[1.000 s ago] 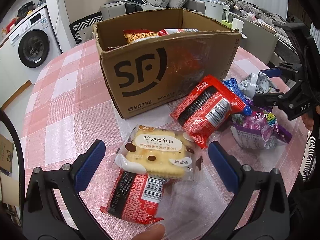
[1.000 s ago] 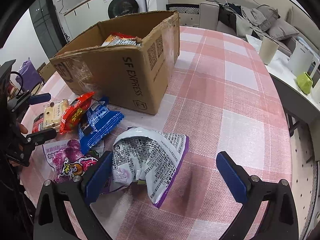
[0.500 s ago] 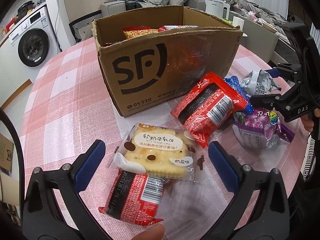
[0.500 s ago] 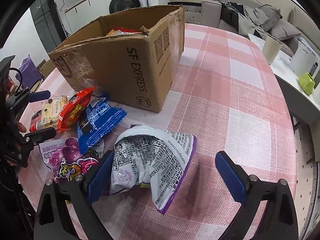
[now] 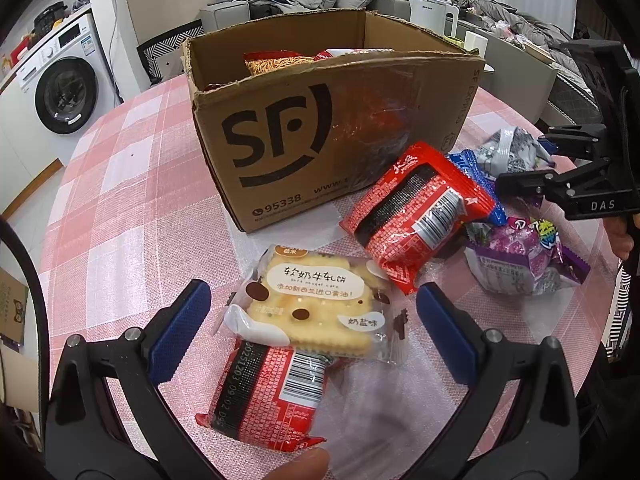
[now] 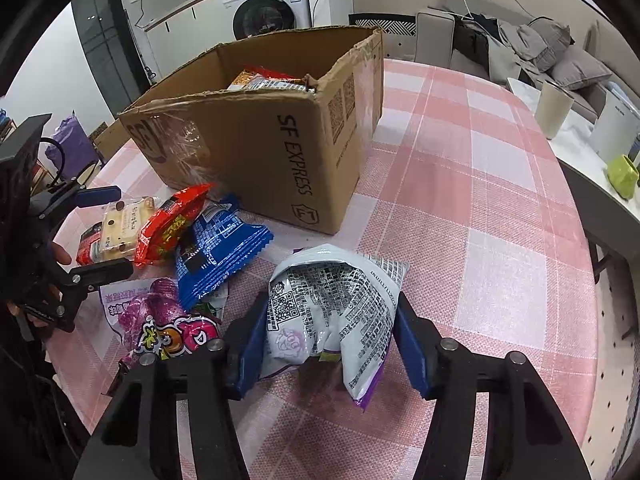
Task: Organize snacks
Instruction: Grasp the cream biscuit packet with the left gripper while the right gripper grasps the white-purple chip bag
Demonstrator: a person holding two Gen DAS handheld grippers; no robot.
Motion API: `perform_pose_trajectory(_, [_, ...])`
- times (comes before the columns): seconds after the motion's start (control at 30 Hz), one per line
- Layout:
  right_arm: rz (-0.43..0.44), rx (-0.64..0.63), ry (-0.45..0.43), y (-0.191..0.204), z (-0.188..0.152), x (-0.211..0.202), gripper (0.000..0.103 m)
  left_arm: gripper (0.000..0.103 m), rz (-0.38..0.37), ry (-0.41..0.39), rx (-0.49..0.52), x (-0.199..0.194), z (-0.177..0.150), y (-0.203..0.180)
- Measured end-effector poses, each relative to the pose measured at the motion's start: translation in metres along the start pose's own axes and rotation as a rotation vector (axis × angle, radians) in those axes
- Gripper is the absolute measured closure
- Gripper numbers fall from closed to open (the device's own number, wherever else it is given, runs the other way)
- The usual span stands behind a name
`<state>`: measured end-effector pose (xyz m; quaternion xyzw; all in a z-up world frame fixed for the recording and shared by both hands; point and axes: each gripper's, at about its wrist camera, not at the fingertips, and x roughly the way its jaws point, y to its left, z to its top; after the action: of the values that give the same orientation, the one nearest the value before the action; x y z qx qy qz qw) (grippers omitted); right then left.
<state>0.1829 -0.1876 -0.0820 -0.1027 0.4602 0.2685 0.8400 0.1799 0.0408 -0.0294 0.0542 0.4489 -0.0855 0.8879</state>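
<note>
Two grippers: both are yours, and both point down at the pink checked table (image 6: 500, 184).
Left gripper (image 5: 312, 312): your jaws stand wide apart, one blue pad on each side of the biscuit pack (image 5: 316, 304), neither pad touching it.
Biscuit pack: flat on the table, its near edge lying over the red wrapper (image 5: 264, 396) closest to you.
Fingertip (image 5: 304, 462): yours, at the bottom edge of the left view, just beside that red wrapper.
Cardboard box (image 5: 320, 132): open-topped, printed SF, standing behind the loose snacks (some packets already show inside it, red and orange ones).
Second red packet (image 5: 416, 212): tilted, resting just in front of the box's near corner and overlapping the blue packet (image 6: 220, 248).
Blue packet: flat on the table between the red packet and the grey one, near the box's front face.
Purple candy bag (image 6: 164, 328): on the table at the near left of the right view, partly under the blue packet's edge.
Right gripper (image 6: 328, 340): your jaws have just been closing and now clamp the grey printed bag (image 6: 340, 304); both blue pads press into its sides and the foil is crumpled between them.
Grey printed bag: bunched upward in that grip, its lower purple-edged corner touching the tablecloth, to the right of the candy bag and well in front of the box.
</note>
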Motion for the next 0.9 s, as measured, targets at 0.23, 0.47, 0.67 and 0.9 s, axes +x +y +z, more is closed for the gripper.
perform_pose_trajectory(0.23, [-0.015, 0.003, -0.021, -0.002, 0.0, -0.007, 0.052, 0.001, -0.005, 0.003, 0.007, 0.0, -0.001, -0.003])
perform_pose_trajectory(0.47, [-0.014, 0.016, -0.034, -0.006, 0.001, -0.011, 0.052, 0.001, -0.004, 0.016, -0.006, 0.005, -0.004, 0.0])
perform_pose_trajectory(0.67, [-0.01, 0.012, -0.038, -0.005, 0.0, -0.012, 0.052, 0.026, -0.045, 0.018, 0.017, 0.002, -0.006, 0.0])
perform_pose_trajectory(0.9, [-0.008, 0.008, -0.042, -0.003, 0.0, -0.015, 0.052, 0.044, -0.033, -0.007, 0.07, -0.01, -0.01, -0.007])
